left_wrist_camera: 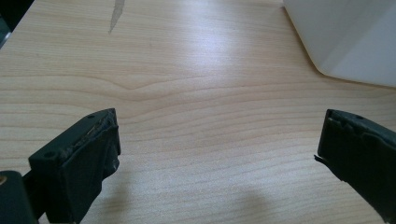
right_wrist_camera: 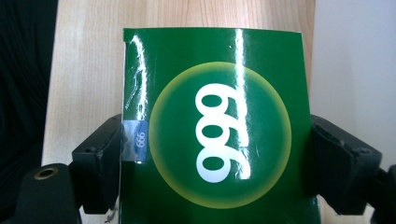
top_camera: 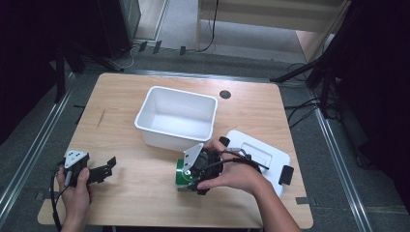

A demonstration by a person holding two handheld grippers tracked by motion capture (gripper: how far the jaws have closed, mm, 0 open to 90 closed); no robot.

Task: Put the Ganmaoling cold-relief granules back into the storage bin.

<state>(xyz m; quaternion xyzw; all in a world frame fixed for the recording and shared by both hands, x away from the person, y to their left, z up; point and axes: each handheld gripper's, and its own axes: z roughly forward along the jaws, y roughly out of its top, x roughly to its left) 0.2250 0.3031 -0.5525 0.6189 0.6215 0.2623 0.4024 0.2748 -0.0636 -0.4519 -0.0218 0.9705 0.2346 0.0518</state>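
We have the glossy green cardboard box (right_wrist_camera: 217,126) on the wooden table (top_camera: 145,188), clamped across its sides by the right gripper (right_wrist_camera: 215,163): light, slick, crushable. Left gripper (left_wrist_camera: 217,154) gapes empty.

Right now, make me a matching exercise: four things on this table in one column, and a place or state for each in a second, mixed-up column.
Things:
1. green box
2. white bin
3. white lid
4. left claw

Places or states:
A. open, with bare wood between its jaws
B. flat at the table's right edge
C. empty, at the middle of the table
D. clamped between the right claw's jaws

Pairs: 1-D, 2-C, 3-B, 4-A
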